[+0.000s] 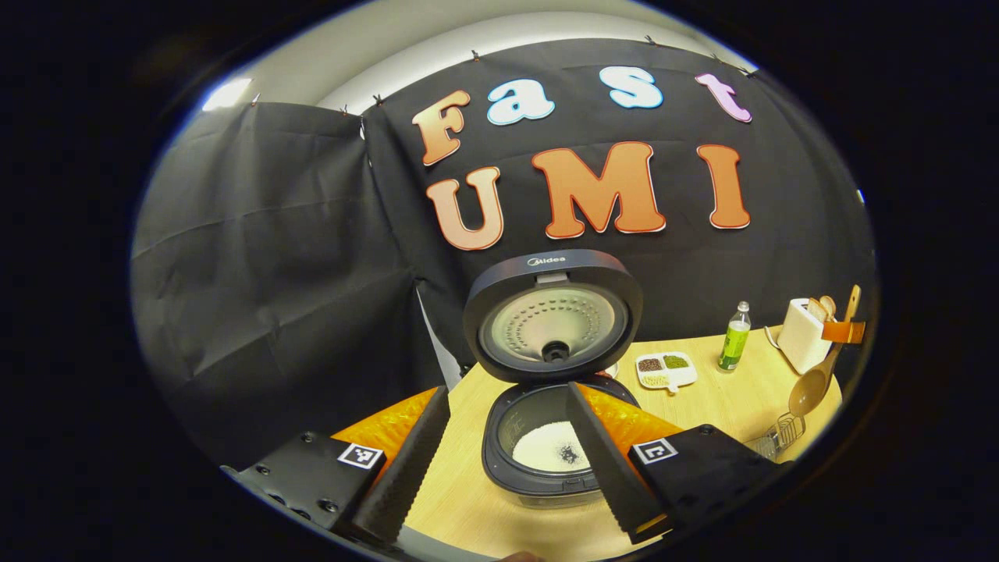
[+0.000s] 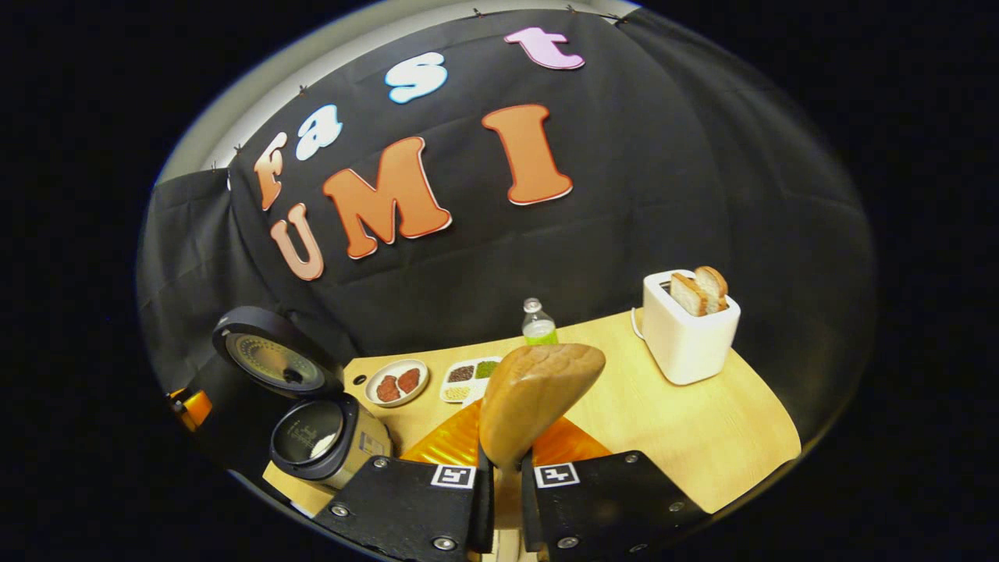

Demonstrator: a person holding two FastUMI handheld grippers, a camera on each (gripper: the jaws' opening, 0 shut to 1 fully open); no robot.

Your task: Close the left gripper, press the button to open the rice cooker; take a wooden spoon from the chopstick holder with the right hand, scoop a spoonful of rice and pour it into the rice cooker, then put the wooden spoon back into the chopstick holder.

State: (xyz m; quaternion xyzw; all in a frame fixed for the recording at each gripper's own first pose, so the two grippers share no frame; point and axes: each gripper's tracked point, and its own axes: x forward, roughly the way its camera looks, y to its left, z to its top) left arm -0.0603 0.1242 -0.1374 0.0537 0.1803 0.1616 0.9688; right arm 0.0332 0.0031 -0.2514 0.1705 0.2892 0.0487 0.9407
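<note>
Rice cooker (image 1: 546,437) stands on the light wooden table (image 1: 734,398) with its lid (image 1: 552,324) swung fully up, and white rice with a small dark speck lies in the inner pot (image 1: 550,446). In the left gripper view, the left gripper (image 1: 515,460) hangs just above and in front of the cooker, its two black serrated fingers spread wide apart with nothing between them. The right gripper (image 2: 503,484) has its fingers pinched on the handle of the wooden spoon (image 2: 535,398), whose bowl rises upright in front of its camera (back of the bowl toward the lens). In the left gripper view the same spoon hangs over the table's right end, bowl down, above a wire chopstick holder (image 1: 780,433). Behind stand a white toaster (image 2: 687,332) with two slices of bread, a green bottle (image 1: 734,337), a divided dish of beans (image 1: 666,369) and a small round plate (image 2: 396,382) beside the cooker.
</note>
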